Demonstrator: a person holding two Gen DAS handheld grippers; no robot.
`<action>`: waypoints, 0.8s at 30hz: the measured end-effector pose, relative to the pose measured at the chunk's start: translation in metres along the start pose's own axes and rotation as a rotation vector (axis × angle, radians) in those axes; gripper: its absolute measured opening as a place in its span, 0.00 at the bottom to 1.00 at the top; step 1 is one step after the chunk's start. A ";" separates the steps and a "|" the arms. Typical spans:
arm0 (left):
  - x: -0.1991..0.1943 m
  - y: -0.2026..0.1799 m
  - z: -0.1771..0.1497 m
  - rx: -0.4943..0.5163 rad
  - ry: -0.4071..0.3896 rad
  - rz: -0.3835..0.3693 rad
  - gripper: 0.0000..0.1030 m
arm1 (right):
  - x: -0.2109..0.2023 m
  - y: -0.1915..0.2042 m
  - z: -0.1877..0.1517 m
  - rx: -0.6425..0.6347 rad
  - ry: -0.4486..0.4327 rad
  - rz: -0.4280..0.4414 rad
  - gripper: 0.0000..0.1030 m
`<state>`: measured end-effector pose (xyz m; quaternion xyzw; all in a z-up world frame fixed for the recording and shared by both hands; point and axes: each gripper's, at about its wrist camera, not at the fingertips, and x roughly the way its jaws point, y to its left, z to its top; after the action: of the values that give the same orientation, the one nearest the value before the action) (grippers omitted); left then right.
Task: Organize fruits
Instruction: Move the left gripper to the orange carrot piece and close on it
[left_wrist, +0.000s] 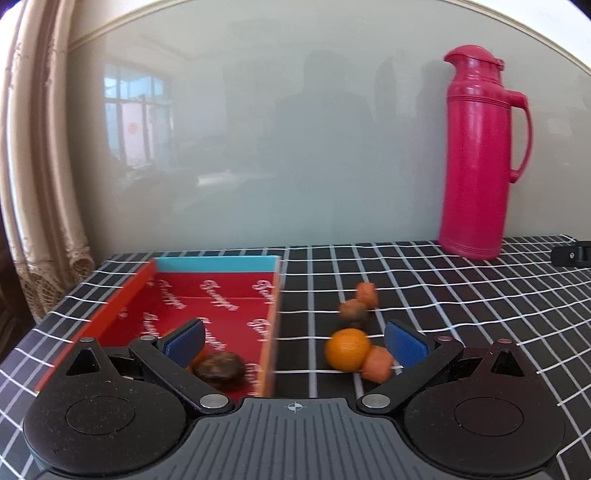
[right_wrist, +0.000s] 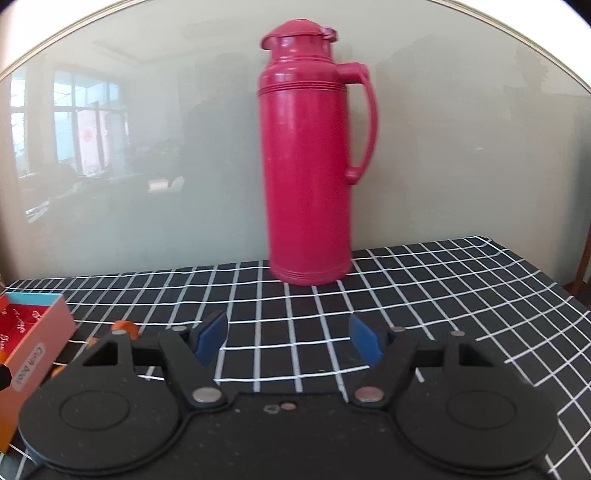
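Nearest my left camera, the left gripper (left_wrist: 294, 341) has its blue-padded jaws spread wide, gripping nothing. Its left fingertip (left_wrist: 184, 340) hangs over the open red cardboard box (left_wrist: 207, 295) with the white script lettering and pale-blue far wall; its right one sits out over the black tablecloth with the white grid (left_wrist: 480, 295). Inside the box, right under that left pad, I've got a dark brown round fruit (left_wrist: 220, 370), with a sliver of something orange tucked behind it that I can't identify. Outside, just beside the box's right wall, a round orange citrus fruit (left_wrist: 348, 349) touches a smaller reddish-orange fruit (left_wrist: 377, 363) by the right pad. Further back, a brownish round fruit (left_wrist: 353, 311) sits against another small reddish-orange one (left_wrist: 367, 294).

Over on my right camera, the right gripper (right_wrist: 289, 338) is also wide open and empty, hovering over bare cloth. It faces the tall magenta plastic thermos jug with a handle (right_wrist: 308, 155), standing upright near the wall. The box edge shows at far left, well apart from those jaws.
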<state>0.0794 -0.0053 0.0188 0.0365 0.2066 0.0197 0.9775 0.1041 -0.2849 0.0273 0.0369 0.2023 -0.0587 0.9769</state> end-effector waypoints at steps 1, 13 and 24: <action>0.000 -0.005 -0.001 0.003 0.000 -0.009 1.00 | 0.000 -0.004 -0.001 0.001 0.002 -0.007 0.71; 0.017 -0.048 -0.007 0.027 0.043 -0.075 0.99 | -0.004 -0.063 -0.003 0.073 0.001 -0.115 0.73; 0.045 -0.072 -0.020 0.028 0.174 -0.105 0.55 | -0.002 -0.093 -0.011 0.072 0.019 -0.175 0.73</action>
<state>0.1135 -0.0729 -0.0235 0.0373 0.2926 -0.0313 0.9550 0.0858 -0.3759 0.0135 0.0549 0.2119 -0.1507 0.9640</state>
